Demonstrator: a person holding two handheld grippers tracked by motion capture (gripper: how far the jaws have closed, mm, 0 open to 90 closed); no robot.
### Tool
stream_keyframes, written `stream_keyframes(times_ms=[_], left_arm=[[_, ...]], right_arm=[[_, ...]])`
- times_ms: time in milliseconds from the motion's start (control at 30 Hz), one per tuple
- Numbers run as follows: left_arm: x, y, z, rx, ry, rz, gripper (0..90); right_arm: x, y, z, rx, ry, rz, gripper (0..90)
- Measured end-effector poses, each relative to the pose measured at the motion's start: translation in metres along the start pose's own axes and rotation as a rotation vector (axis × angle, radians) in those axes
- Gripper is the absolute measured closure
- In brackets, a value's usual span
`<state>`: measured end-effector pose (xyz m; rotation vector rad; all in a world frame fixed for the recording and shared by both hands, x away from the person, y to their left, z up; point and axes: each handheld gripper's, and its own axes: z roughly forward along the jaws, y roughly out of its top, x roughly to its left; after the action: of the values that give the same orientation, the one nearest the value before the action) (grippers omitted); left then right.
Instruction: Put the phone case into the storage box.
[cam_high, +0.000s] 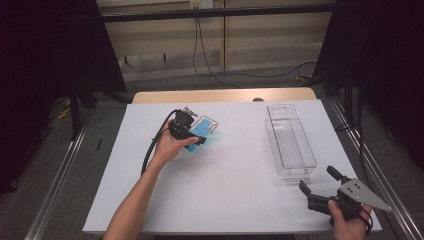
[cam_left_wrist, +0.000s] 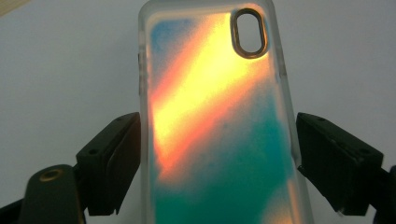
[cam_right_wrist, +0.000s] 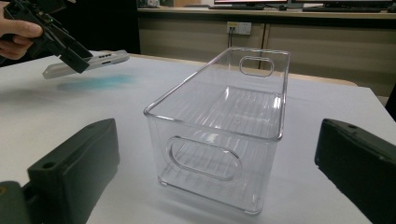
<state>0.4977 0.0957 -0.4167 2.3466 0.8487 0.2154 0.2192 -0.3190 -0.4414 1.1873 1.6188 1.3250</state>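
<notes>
High view puts the phone case (cam_high: 201, 130) between my left fingers (cam_high: 192, 136), gripped by its long edges and lifted clear of the tabletop (cam_high: 230, 190), well left of the clear bin (cam_high: 290, 142). Picking up looks done; carrying it over and dropping it in the bin is left. My right fingers (cam_high: 320, 186) wait wide open and empty, just beside the bin's near end.

My matt black plastic fingers (cam_left_wrist: 112, 163) grip a glossy, frosted-edged phone case (cam_left_wrist: 219, 121); the bin (cam_right_wrist: 224, 126) is clear smooth plastic, the tabletop (cam_high: 225, 185) matt white.
</notes>
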Motion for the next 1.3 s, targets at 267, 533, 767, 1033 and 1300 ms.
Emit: stream_keyframes(times_ms=[267,533,767,1033,1300], left_arm=[[-0.002,-0.008,-0.012,-0.022,0.015,-0.002,17.1],[-0.008,-0.021,-0.023,-0.038,0.016,0.029,17.1],[-0.011,-0.035,-0.035,-0.068,0.035,0.04,17.1],[-0.02,-0.044,-0.049,-0.107,0.053,0.036,17.1],[-0.029,-0.051,-0.058,-0.15,0.072,0.055,17.1]], right_arm=[[0.0,0.0,0.0,0.001,-0.001,-0.001,0.0],[0.0,0.0,0.0,0.001,-0.002,0.0,0.0],[0.0,0.0,0.001,0.002,-0.005,0.001,0.0],[0.001,0.0,0.0,0.001,-0.002,0.001,0.0],[0.001,0.0,0.001,0.0,0.0,-0.001,0.0]])
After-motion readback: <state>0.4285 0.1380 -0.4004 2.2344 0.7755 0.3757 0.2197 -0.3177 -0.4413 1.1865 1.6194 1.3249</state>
